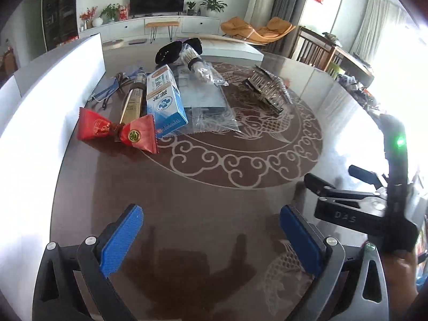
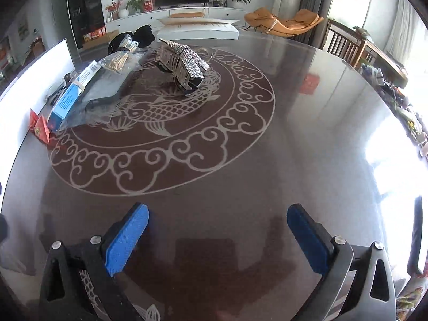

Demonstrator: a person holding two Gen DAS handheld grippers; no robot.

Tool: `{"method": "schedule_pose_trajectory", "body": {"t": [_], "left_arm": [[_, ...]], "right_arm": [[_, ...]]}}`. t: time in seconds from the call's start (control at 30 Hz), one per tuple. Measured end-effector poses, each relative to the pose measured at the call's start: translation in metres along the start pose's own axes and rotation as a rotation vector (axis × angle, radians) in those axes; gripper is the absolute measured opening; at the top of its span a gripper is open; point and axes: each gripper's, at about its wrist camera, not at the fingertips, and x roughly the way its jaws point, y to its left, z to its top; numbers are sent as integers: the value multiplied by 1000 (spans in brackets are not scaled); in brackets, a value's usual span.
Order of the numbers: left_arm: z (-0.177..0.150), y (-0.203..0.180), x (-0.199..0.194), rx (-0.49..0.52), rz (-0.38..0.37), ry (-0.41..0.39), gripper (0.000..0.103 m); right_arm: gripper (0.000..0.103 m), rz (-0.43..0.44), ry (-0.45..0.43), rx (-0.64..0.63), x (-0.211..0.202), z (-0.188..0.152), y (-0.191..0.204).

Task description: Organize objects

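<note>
Left wrist view: the left hand-held gripper (image 1: 211, 236), blue-padded, has its jaws spread wide with nothing between them, over a glossy dark round surface (image 1: 187, 192) with a pale fish-and-cloud pattern. To its right, the right hand-held gripper (image 1: 337, 178) also hangs spread and empty. Ahead and left lie two red foil sachets (image 1: 115, 131), then a blue-and-white cardboard box (image 1: 165, 101) and a gold tube (image 1: 132, 104). Beyond, clear plastic bags (image 1: 211, 101) and a black eye mask (image 1: 174, 50). Ahead and right, a silver rhinestone hair clip (image 1: 267, 88) rests on the pattern.
</note>
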Motion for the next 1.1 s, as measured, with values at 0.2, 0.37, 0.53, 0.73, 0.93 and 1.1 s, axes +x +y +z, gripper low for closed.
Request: {"method": "schedule_pose_trajectory", "body": {"t": [0.2, 0.37, 0.53, 0.73, 0.93, 1.1], "left_arm": [[16, 5, 42, -9, 70, 20, 103], [25, -14, 55, 73, 118, 4, 103], [32, -12, 58, 37, 132, 0, 103], [33, -11, 59, 37, 131, 0, 103], [32, -12, 58, 37, 131, 0, 103], [33, -12, 59, 37, 131, 0, 103]], "right_arm": [[103, 55, -34, 51, 22, 27, 0], [103, 53, -32, 47, 28, 32, -1], [103, 52, -31, 48, 27, 32, -1], [103, 52, -31, 48, 27, 32, -1], [103, 52, -31, 48, 27, 32, -1], [103, 53, -31, 48, 28, 32, -1]]}}
